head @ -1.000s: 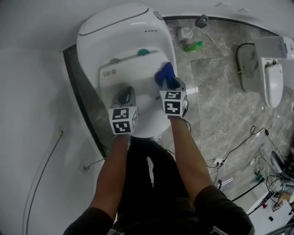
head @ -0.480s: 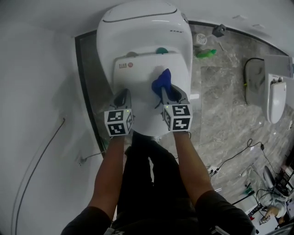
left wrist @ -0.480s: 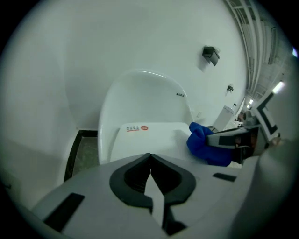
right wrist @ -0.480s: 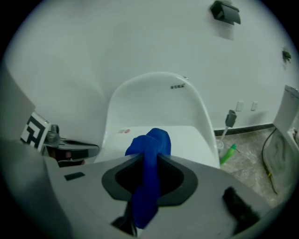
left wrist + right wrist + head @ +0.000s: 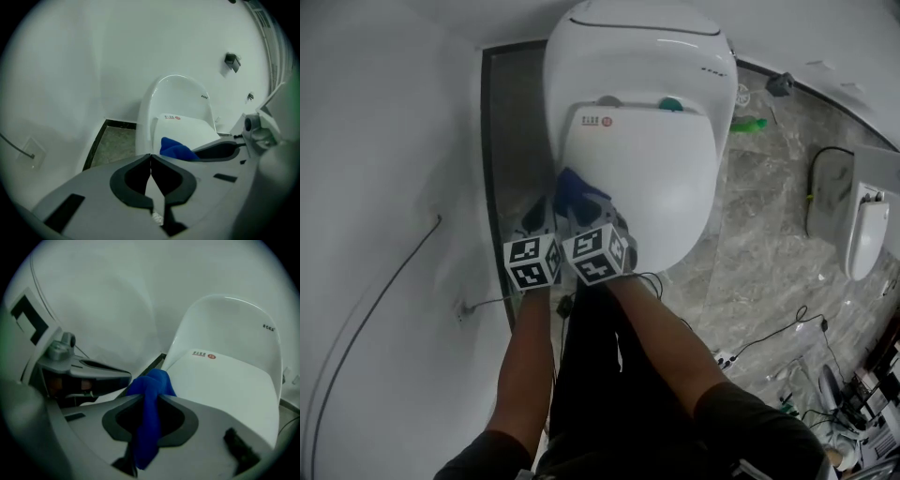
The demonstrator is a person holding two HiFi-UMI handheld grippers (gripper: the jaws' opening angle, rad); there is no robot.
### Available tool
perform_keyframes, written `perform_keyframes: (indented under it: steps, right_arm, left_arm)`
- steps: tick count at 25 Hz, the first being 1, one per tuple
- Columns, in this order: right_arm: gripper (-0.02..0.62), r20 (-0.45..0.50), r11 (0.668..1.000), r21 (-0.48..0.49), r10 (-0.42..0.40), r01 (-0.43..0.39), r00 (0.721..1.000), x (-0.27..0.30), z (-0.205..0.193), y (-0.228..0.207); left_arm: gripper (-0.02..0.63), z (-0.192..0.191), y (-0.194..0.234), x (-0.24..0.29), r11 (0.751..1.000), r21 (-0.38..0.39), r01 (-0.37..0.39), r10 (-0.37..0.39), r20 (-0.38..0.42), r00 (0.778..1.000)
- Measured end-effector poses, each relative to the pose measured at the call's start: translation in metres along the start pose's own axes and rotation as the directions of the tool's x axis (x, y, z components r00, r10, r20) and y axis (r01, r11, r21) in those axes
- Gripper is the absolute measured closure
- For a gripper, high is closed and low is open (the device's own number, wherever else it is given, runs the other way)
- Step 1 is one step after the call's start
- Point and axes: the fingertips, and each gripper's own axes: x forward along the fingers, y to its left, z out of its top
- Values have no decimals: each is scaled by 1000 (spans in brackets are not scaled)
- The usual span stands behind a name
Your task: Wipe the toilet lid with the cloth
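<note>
Grey floor (image 5: 769, 216) (green item (image 5: 748, 124)) beside toilet (image 5: 637, 75)

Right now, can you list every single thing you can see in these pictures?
toilet: one, white, against the wall
toilet lid: one, white, closed
cloth: one, blue, at the lid's near left edge
small object: one, green, floor right of the toilet
fixture: one, white, far right
cables: several, dark, floor lower right
floor: grey stone
left hand-held gripper: one, grey, shut, empty, beside the cloth
right hand-held gripper: one, grey, shut on the cloth
arms: two, bare, dark sleeves, bottom
</note>
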Motion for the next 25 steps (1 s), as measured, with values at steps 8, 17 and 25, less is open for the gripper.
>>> perform_keyframes:
  steps: [8,17,25]
  right_arm:
    - [515,3,994,-77,-73,73,997,-4,-12,-9]
    - [515,54,964,143,-235,226,970,-59,-56,-81]
    - [514,50,888,296,-383,352,923,-110,-109,-172]
  left_arm:
    - [594,-8,-6,-10,1000,-18,25,-24,23,999]
    - [594,-11,-79,-5,986,20,164,-164,7,986]
    - [594,-17,-134,0,960,124,250,-244,-62,968]
